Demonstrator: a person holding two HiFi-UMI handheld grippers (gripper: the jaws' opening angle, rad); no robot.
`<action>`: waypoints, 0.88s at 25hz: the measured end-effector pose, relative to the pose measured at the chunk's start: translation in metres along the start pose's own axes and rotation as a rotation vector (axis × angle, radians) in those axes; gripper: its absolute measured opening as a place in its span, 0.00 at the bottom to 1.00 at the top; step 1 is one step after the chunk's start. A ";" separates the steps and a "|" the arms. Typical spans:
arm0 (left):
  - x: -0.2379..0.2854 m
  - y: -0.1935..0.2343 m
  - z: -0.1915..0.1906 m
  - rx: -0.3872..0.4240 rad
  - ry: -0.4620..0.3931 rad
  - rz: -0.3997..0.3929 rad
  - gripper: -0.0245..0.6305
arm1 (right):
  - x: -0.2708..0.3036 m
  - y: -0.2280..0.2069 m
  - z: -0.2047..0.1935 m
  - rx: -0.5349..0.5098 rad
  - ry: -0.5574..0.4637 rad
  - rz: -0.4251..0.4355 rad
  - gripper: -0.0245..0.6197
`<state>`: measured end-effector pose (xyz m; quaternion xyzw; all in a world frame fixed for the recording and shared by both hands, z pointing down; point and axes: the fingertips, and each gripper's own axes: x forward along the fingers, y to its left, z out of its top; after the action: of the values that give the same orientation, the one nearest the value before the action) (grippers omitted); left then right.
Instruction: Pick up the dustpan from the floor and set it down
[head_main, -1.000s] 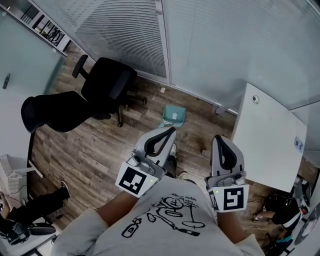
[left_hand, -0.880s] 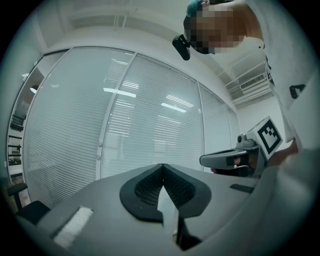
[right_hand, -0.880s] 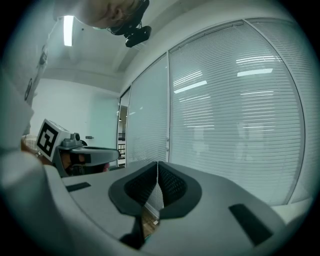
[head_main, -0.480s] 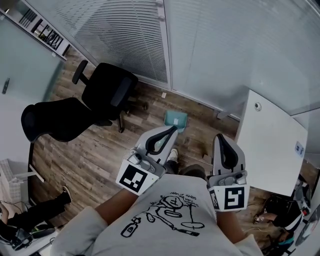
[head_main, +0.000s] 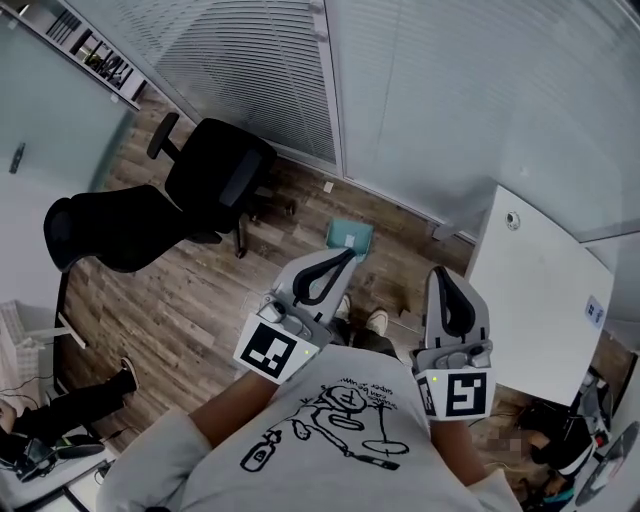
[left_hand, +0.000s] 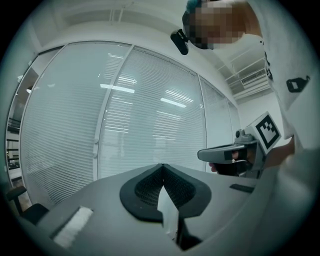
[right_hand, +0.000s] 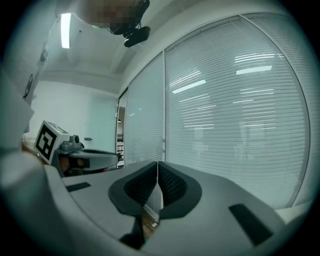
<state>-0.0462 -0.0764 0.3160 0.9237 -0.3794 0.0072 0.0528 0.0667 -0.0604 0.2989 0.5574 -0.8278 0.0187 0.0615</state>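
Dustpan (head_main: 349, 236) lies on the floor, right of the chair (head_main: 215, 175). I hold the left gripper (head_main: 340, 260) and right gripper (head_main: 441, 278) farther right, both pressed together, empty.

Bright, even light — fisheye-warped edges.

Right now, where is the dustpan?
In the head view, the dustpan lies on the wooden floor by the glass wall, between the black chair and the white table.

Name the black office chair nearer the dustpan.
The office chair beside the blinds; the other chair stands farther left of the teal dustpan.
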 end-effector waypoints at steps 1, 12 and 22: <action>0.002 0.000 -0.002 -0.002 0.004 0.005 0.04 | 0.000 -0.003 0.000 0.003 0.002 0.002 0.05; 0.015 0.015 -0.056 0.013 0.111 0.050 0.04 | 0.000 -0.022 -0.011 0.013 0.025 0.021 0.05; 0.008 0.043 -0.160 -0.014 0.309 0.092 0.08 | 0.006 -0.025 -0.012 0.011 0.031 0.035 0.05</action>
<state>-0.0662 -0.0956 0.4796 0.8928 -0.4088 0.1489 0.1167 0.0888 -0.0744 0.3107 0.5429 -0.8361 0.0328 0.0710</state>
